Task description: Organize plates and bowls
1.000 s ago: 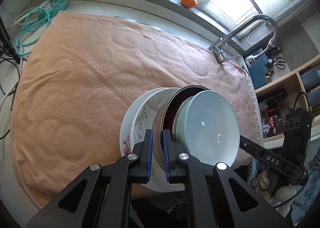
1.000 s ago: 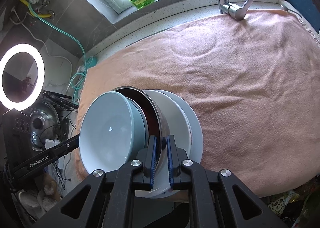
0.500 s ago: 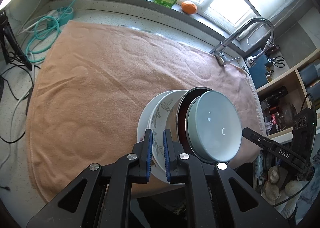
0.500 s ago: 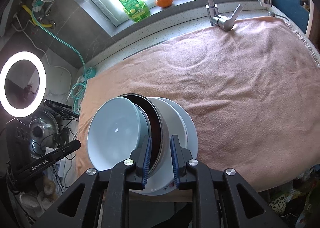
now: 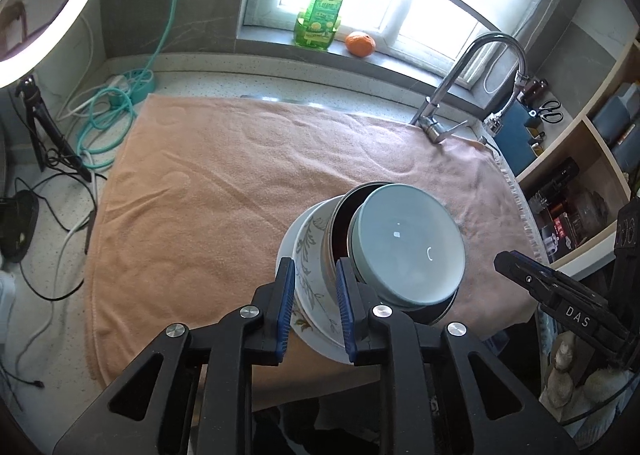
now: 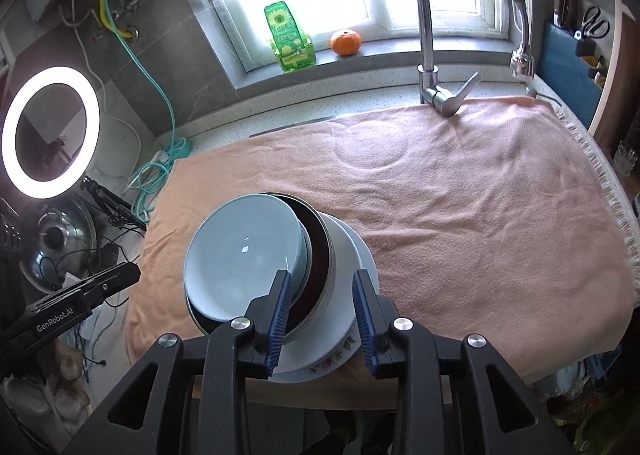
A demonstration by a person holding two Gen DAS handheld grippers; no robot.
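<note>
A stack of dishes sits near the front edge of the peach towel [image 5: 220, 183]. From the bottom it is a flowered plate [image 6: 332, 363], a white bowl [image 6: 342, 251], a metal bowl [image 6: 318, 251] that is dark inside, and a pale blue bowl [image 6: 244, 255] tilted on top. My left gripper [image 5: 316, 309] hovers over the stack's left rim with its jaws opening; the flowered rim [image 5: 310, 255] shows between the fingers, untouched by the pads. My right gripper [image 6: 322, 321] hangs over the right rim, its jaws also opening and its pads clear of the dishes.
A faucet [image 6: 428, 15] stands at the towel's back edge, with a green soap bottle [image 6: 286, 35] and an orange [image 6: 346, 42] on the sill. A ring light [image 6: 50, 131], cables [image 5: 108, 115] and a pot lid [image 6: 56, 239] are at the left, shelves [image 5: 580, 175] at the right.
Both grippers were shut on the stack's rim a second ago. Both have let go, spread their jaws and drawn back and up; the stack stays on the towel.
</note>
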